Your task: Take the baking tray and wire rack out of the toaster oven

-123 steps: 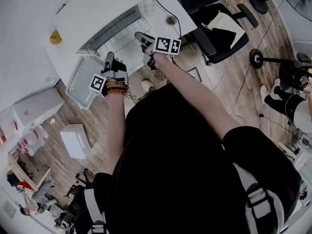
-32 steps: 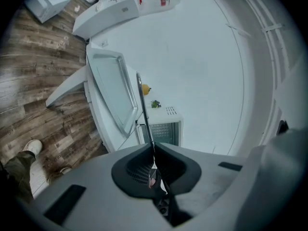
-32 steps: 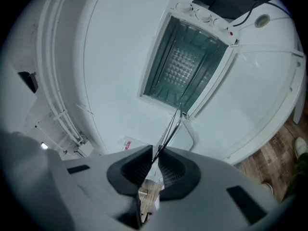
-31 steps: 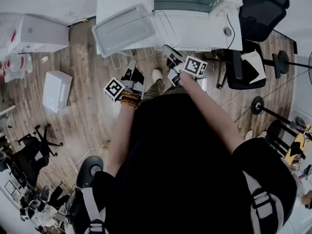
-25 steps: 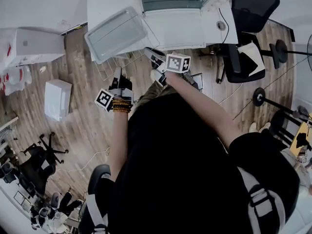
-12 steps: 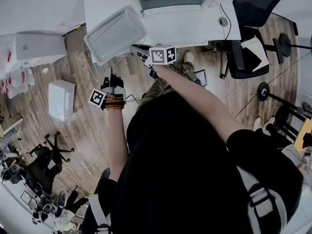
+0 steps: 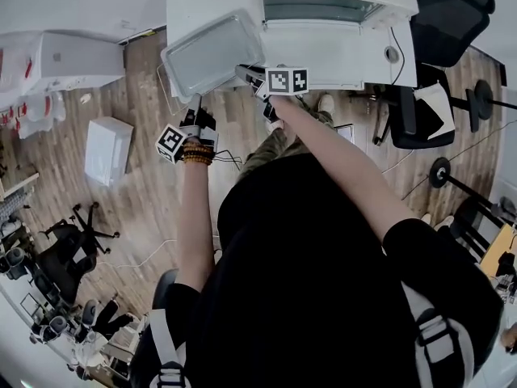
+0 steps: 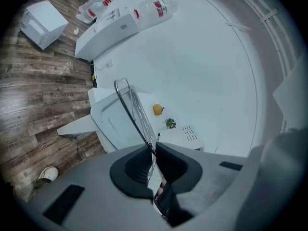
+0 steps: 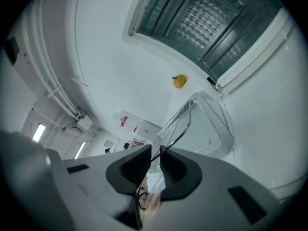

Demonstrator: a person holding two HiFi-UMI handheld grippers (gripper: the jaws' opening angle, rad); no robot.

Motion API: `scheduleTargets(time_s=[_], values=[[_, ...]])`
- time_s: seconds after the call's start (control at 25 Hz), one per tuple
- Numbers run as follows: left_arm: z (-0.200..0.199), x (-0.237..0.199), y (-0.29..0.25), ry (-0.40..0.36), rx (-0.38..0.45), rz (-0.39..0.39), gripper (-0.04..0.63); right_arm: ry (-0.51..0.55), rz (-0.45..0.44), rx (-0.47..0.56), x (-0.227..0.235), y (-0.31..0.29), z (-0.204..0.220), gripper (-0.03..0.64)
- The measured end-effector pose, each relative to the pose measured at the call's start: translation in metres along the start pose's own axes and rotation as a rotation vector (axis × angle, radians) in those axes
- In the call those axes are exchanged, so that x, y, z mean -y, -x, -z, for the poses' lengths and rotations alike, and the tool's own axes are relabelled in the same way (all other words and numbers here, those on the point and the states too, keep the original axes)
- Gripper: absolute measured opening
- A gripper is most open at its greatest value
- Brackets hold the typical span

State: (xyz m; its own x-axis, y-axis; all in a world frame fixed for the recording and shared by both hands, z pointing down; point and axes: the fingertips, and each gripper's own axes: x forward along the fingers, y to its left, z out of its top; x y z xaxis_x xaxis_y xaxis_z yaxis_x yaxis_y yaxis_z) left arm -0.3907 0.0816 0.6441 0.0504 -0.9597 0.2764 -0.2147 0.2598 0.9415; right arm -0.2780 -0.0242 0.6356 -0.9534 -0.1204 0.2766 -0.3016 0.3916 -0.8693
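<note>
A: What is the person carrying up there?

B: Both hands are holding the thin silver wire rack, with one two-jaw tool on each side of it. The left gripper is pinching a rim wire, its dark pads pressed right together on it. The right gripper is showing only a narrow slit between its pads, and a dark rim wire is running through that slit, caught between them.

A: So the rack is out of the oven?

B: Yes. It is hanging clear of the white toaster oven, which is sitting at twelve o'clock from the person on the white table with its mouth gaping open. The rack is hovering at about eleven o'clock, near the table's front edge.

A: And the tray?

B: The shallow grey metal baking tray is lying on the table's corner at eleven o'clock, just left of the oven and outside it. The rack is sitting just beside the tray's near rim — whether they are touching, I cannot tell.

A: Anything else around?

B: A small round yellow thing is resting on the white surface beyond the tray. A black office chair is standing at two o'clock, and a white box is lying on the wooden floor at nine o'clock.
</note>
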Motion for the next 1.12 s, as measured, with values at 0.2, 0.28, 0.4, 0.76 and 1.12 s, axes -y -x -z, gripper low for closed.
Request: scheduleTargets(time_s=[0.2, 0.28, 0.4, 0.76, 1.12], values=[[-0.004, -0.008, -0.024, -0.013, -0.047, -0.034, 0.029, -0.048, 0.049, -0.013, 0.019, -0.006, -0.008, 0.063], [-0.003, -0.016, -0.028, -0.014, -0.085, -0.079, 0.032, -0.078, 0.073, -0.034, 0.026, -0.007, -0.009, 0.064], [0.003, -0.027, -0.03, 0.012, -0.176, -0.126, 0.04, -0.115, 0.085, -0.123, 0.035, -0.008, 0.0, 0.064], [-0.005, -0.034, -0.038, 0.017, -0.226, -0.146, 0.071, -0.19, -0.012, -0.294, 0.033, -0.007, 0.01, 0.188], [0.023, -0.049, -0.029, -0.045, -0.453, -0.23, 0.193, -0.126, 0.048, -0.525, 0.029, 0.003, 0.04, 0.261]])
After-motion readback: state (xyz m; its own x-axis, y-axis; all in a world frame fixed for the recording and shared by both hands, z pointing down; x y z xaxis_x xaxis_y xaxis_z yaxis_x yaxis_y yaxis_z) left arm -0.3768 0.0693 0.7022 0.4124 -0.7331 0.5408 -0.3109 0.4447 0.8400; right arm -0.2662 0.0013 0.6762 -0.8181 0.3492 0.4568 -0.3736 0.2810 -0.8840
